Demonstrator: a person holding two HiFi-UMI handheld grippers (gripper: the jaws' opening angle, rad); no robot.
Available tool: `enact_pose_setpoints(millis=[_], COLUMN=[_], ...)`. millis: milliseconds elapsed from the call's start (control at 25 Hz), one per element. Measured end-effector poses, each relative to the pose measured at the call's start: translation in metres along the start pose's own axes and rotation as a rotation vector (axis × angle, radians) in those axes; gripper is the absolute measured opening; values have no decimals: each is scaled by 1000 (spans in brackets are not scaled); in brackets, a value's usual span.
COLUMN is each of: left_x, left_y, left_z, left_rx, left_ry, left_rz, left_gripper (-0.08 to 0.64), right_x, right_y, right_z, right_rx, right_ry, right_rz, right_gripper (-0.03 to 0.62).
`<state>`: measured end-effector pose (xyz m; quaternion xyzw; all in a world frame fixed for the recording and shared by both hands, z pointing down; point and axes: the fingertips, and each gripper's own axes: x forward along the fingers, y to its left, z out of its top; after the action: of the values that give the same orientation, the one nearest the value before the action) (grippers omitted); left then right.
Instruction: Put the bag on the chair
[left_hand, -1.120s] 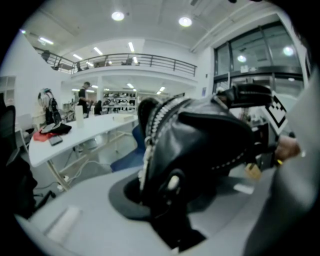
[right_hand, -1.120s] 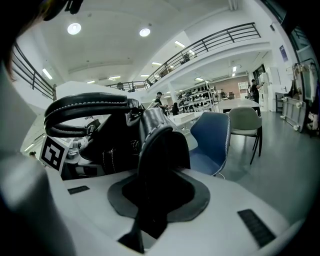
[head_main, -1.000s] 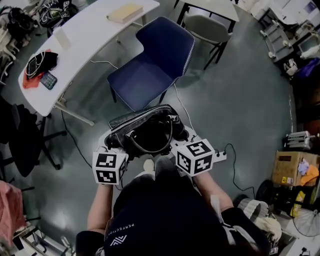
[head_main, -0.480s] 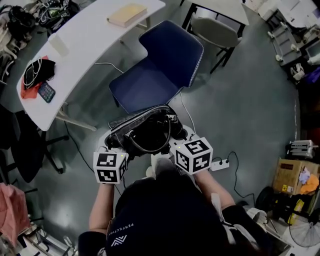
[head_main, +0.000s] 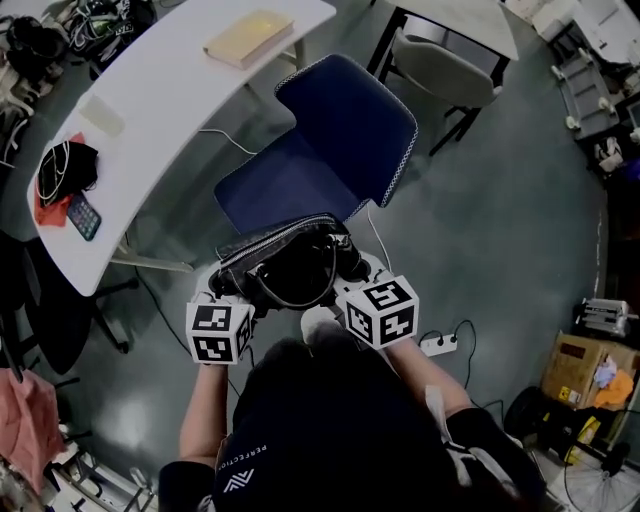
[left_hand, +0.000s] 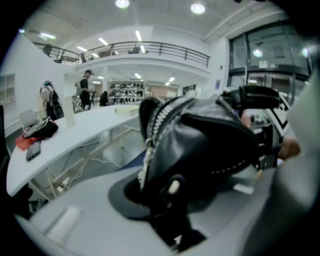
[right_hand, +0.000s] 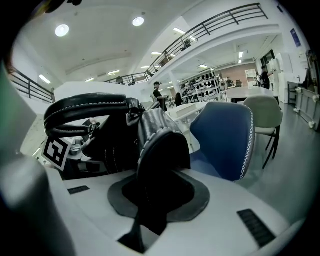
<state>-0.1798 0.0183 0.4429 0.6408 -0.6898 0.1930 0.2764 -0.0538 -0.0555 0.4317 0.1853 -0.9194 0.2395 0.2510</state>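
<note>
Two grippers hold one black bag (head_main: 290, 262) between them: the left gripper (left_hand: 170, 200) is clamped on one end of the bag and the right gripper (right_hand: 150, 195) is clamped on the other end, with leather filling both sets of jaws. The bag hangs off the floor just in front of the blue chair (head_main: 320, 160), at the front edge of its seat and not resting on it. The seat is bare and nothing sits between bag and seat. A white table (head_main: 170, 90) curves along the chair's left side, close to it, and carries a tan book (head_main: 247, 38), a phone (head_main: 84, 216) and a black bundle on red cloth (head_main: 62, 170). A grey chair (head_main: 445, 70) stands behind the blue one. A white cable (head_main: 375, 235) runs on the floor past the bag's right end, and a power strip (head_main: 440, 345) lies near the right gripper. The bag's handle loops over its top and a zip line shows along the far edge, but its contents cannot be seen. A cardboard box (head_main: 575, 365) at the far right holds small items that are too small to tell.
</note>
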Motion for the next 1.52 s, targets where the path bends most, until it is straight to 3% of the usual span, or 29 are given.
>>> enact_pose_setpoints(millis=[560, 1520], left_x=[91, 219], left_y=[18, 31], left_z=[29, 67], left_rx=[53, 288], left_ry=[72, 232], left_rz=[-43, -350], left_gripper=[124, 124], right_x=[53, 101], right_y=[-67, -129], right_z=[14, 11], right_rx=[75, 381], right_ry=[24, -11], right_rz=[-55, -345], right_gripper=[67, 67])
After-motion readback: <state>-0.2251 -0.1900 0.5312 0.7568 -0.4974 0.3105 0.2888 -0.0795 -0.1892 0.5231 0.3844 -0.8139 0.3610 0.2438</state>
